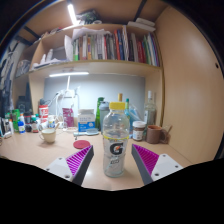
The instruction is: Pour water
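Between spread gripper (112,163) fingers, bottle (116,141) upright on bench (40,158), ungripped; could topple if clipped off-centre.

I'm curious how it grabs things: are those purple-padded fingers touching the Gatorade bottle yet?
Apart. The gripper view shows the Gatorade bottle standing on the desk between the open fingers, with bare desk visible on either side.

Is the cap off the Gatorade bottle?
No, the Gatorade bottle has its yellow cap on, standing upright on the table between the open tongs.
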The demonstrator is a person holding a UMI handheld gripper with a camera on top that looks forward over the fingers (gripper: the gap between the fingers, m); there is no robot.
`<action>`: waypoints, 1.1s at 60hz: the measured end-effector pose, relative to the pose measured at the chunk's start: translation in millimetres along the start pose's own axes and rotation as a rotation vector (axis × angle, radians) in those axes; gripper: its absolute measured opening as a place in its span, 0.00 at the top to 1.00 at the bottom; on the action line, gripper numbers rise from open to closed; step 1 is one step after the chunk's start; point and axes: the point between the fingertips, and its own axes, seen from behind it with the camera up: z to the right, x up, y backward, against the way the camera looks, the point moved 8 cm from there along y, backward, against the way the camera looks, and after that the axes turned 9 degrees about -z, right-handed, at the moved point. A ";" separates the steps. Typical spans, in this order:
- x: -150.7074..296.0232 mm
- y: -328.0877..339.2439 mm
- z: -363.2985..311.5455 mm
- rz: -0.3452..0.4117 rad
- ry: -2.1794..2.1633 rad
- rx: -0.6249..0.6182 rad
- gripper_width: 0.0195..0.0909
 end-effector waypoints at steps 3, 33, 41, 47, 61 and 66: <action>-0.7 -17.0 5.8 -0.009 -0.009 -0.005 0.08; 6.6 -110.6 9.9 0.101 0.004 -0.022 0.62; 8.7 -116.1 7.7 0.081 0.009 -0.025 0.62; 28.9 -121.3 -2.9 0.070 0.052 -0.020 0.62; 157.8 -137.7 -90.9 0.259 0.760 -0.210 0.62; 185.2 -156.8 -149.4 0.327 1.163 -0.303 0.62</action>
